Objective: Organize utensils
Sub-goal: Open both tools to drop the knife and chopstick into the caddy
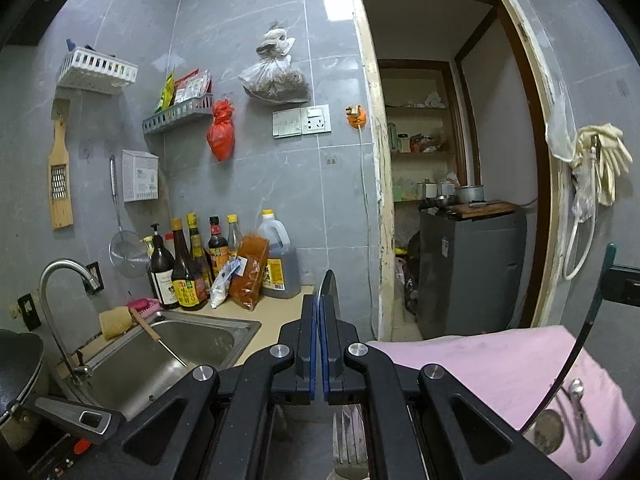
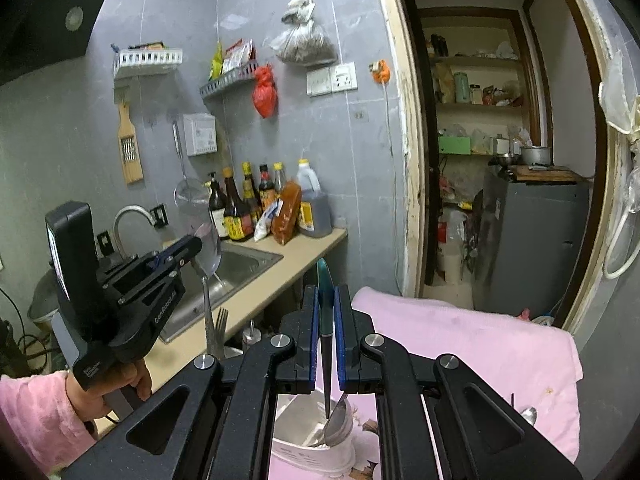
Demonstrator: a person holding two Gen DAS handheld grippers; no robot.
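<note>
My left gripper (image 1: 319,308) is shut on a metal spoon (image 1: 330,286), bowl up; a fork (image 1: 350,446) hangs below it. In the right wrist view, this gripper (image 2: 191,243) holds the spoon (image 2: 208,254) over the sink edge, with the fork (image 2: 221,326) beside its handle. My right gripper (image 2: 327,300) is shut on a green-ended utensil (image 2: 324,280) whose dark shaft points down into a white utensil holder (image 2: 312,454). A spoon (image 2: 338,424) stands in that holder. The left wrist view shows the same long utensil (image 1: 576,344) at the right.
A steel sink (image 1: 176,344) with tap (image 1: 60,280) sits left, with sauce bottles (image 1: 192,264) behind it. A pink cloth (image 2: 460,340) covers the surface under the holder. A spoon (image 1: 576,390) lies on the cloth. A doorway (image 1: 452,160) opens ahead.
</note>
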